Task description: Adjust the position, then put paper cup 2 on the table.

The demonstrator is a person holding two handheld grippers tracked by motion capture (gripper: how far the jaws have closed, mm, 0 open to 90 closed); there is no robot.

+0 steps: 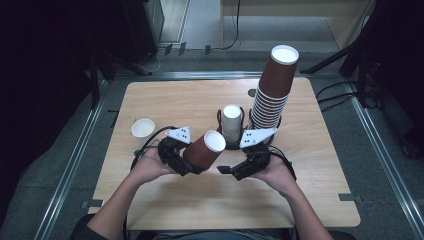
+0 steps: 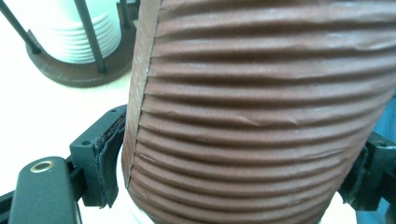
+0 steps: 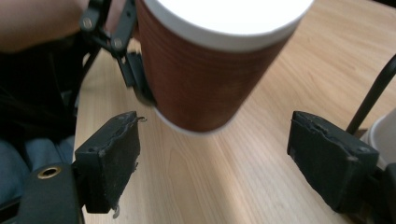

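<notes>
- A brown ribbed paper cup (image 1: 204, 148) with a white base is held in the left gripper (image 1: 192, 165), lifted off the wooden table (image 1: 150, 100) and tilted, its white end turned up and toward the right.
- In the left gripper view the cup (image 2: 261, 112) is pressed from both sides by the black pads; its top and bottom are cut off by the frame, and the right pad is seen at the edge, half hidden behind the cup wall.
- The right gripper (image 1: 234, 170) is kept just beside the cup, its jaws spread wide with nothing between them.
- In the right gripper view the cup (image 3: 205, 79) is blurred and its upper rim is cut off.
- A tall stack of brown cups (image 1: 272, 90) is seen behind the right hand, its foot hidden by the gripper's grey plate.
- A white stack of cups in a black wire holder (image 1: 231, 125) stands between the grippers, farther back.
- A single white cup (image 1: 143, 128) lies apart at the left.
</notes>
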